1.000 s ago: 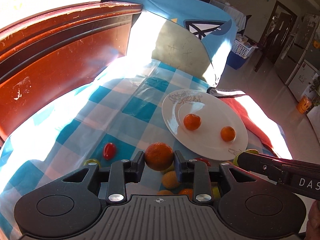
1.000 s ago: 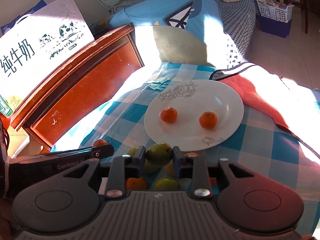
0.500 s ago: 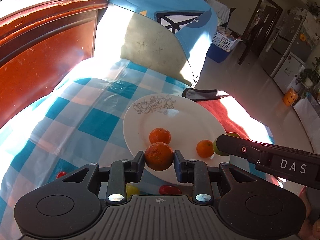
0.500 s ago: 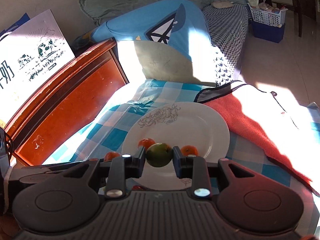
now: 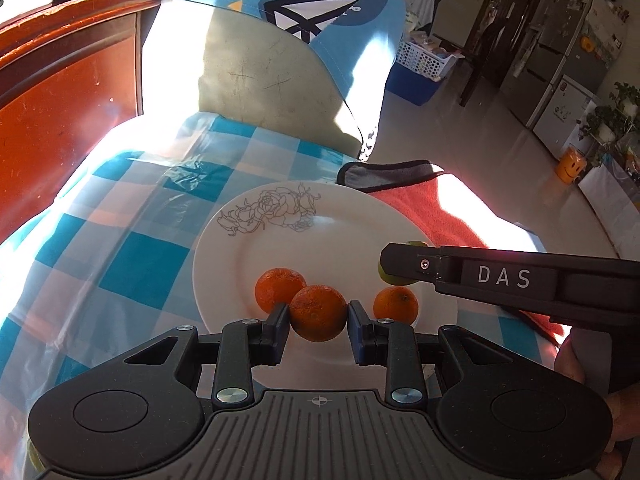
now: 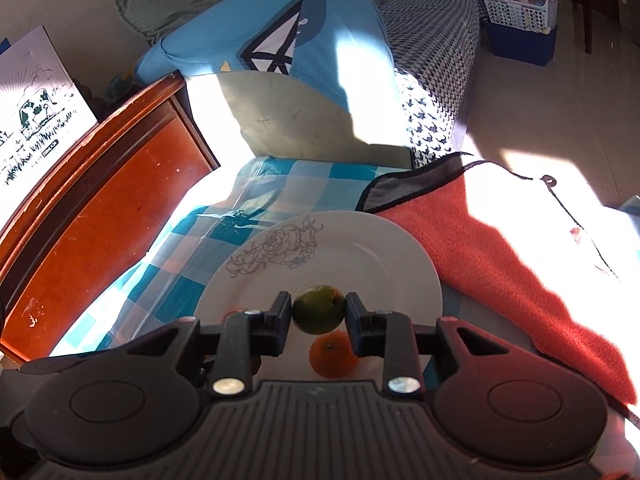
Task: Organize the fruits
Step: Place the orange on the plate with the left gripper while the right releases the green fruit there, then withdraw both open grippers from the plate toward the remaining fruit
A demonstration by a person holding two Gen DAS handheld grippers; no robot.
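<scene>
Left gripper (image 5: 319,319) clamps an orange (image 5: 318,312), right gripper (image 6: 319,319) pinches a green citrus (image 6: 319,309), both above the near half of the plate (image 5: 352,216). Lower gently into bare spots, clear of the two oranges already there, so nothing rolls.

Hard sunlight blows out patches of the checked cloth (image 5: 132,264) (deep shadows beside); fisheye edges bend, focus sharp.

green fruit (image 5: 390,278) half-hidden behind right gripper (image 5: 404,260)
</scene>
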